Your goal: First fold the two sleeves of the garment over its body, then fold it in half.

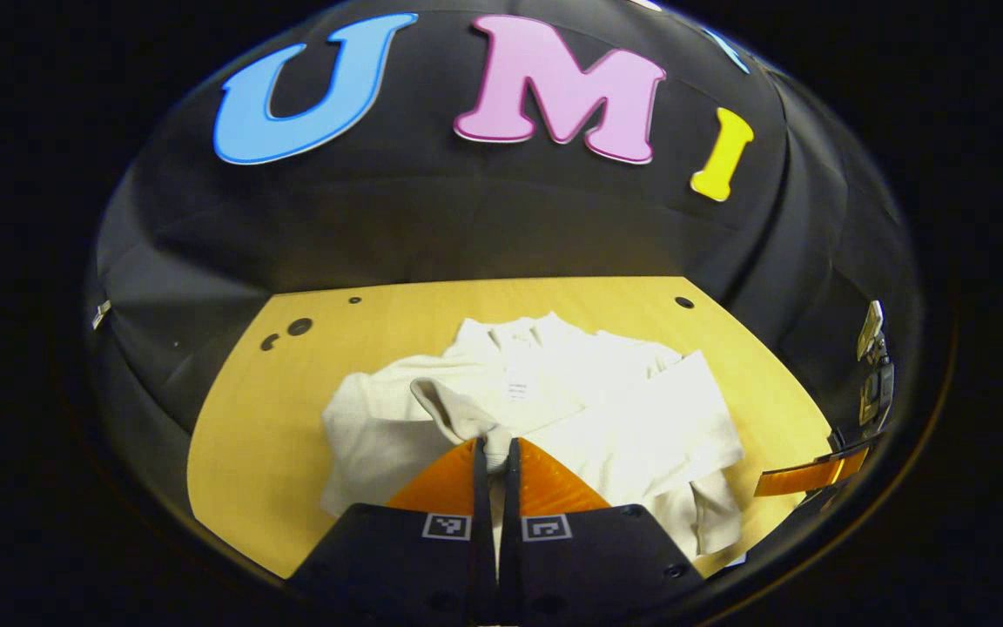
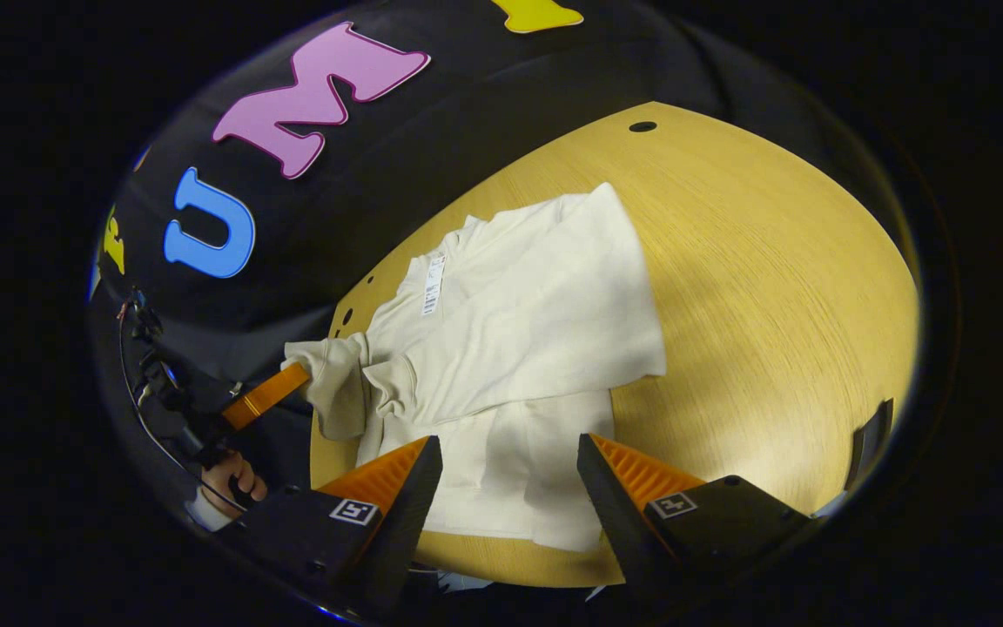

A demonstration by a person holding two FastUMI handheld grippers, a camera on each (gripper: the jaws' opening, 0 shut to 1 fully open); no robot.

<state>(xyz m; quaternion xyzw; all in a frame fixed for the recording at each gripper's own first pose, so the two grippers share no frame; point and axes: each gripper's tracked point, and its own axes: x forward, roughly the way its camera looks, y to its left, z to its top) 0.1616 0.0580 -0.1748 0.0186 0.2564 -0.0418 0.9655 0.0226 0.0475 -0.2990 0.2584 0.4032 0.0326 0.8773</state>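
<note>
A cream long-sleeved garment (image 1: 606,392) lies on the wooden table (image 1: 275,453). One sleeve (image 1: 702,409) is folded across its body. My left gripper (image 1: 494,448) is shut on the cuff of the other sleeve (image 1: 449,409), lifting it over the body. In the right gripper view the garment (image 2: 536,313) spreads below my right gripper (image 2: 510,453), which hangs open above the hem with nothing between its fingers. The left gripper (image 2: 268,396) appears there at the left, pinching the sleeve cuff (image 2: 327,383), with a hand (image 2: 236,479) holding it.
The table (image 2: 771,287) has small dark holes near its far edge (image 1: 299,326) (image 2: 642,126). Black booth wall surrounds it on the far and side edges. The right gripper's finger (image 1: 811,475) shows low at the right of the left gripper view.
</note>
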